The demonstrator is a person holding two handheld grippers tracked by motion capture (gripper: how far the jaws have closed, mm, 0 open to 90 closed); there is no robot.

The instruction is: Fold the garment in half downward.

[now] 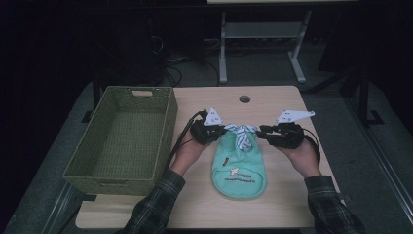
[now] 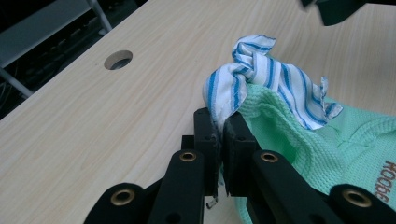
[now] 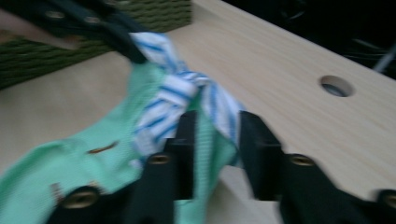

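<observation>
A small mint-green garment (image 1: pixel 238 165) with printed lettering lies flat on the wooden table (image 1: pixel 287 204), its blue-and-white striped collar (image 1: pixel 242 132) at the far end. My left gripper (image 1: pixel 225 130) is shut on the left end of the collar (image 2: pixel 261 70); the striped cloth is pinched between its jaws (image 2: pixel 219 123), with green knit (image 2: pixel 299 140) beside them. My right gripper (image 1: pixel 260 130) is at the collar's right end. Its jaws (image 3: pixel 217 126) stand apart, with striped (image 3: pixel 173 93) and green (image 3: pixel 70 158) cloth lying loosely between them. The left gripper (image 3: pixel 126 42) shows beyond.
A green woven basket (image 1: pixel 109 185) stands on the table's left side, empty, close to my left hand. A round cable hole (image 1: pixel 244 99) is in the tabletop beyond the garment. A table frame and cables stand on the dark floor behind.
</observation>
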